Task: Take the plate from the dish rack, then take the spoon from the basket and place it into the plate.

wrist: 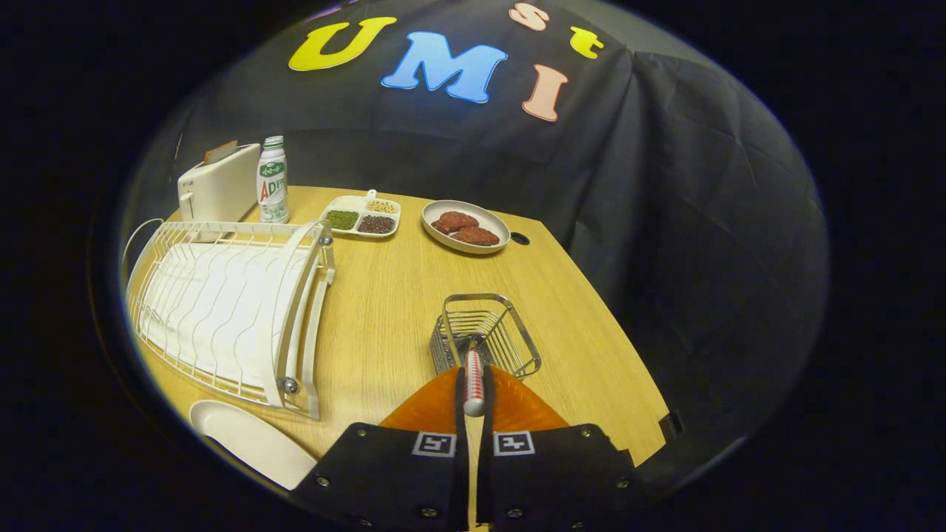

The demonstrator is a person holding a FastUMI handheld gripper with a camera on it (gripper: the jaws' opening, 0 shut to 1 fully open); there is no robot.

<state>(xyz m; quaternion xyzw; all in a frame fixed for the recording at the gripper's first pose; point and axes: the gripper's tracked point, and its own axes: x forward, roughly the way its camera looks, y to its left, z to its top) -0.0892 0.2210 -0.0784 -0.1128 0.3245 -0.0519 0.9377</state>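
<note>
The gripper has its 2 fingers drawn nearly together, both pressing on the rounded handle of a slim red-and-white spoon that stands up between them. The spoon's lower end drops into the square, shiny wire basket just ahead of the fingers; its bowl is hidden behind the wires and the fingers, so I cannot make out its shape.

The basket sits on a pale wood-grain table. Beside the fingers, near the table's front edge, lies a smooth white round plate, partly cut off. Just beyond it stands the white coated-wire dish rack, its curved ribs over a flat white drip tray.

Farther back are a boxy white toaster, a white plastic bottle with a green cap, a white 3-compartment tray of beans, and a shallow round dish holding 2 brown patties.
</note>
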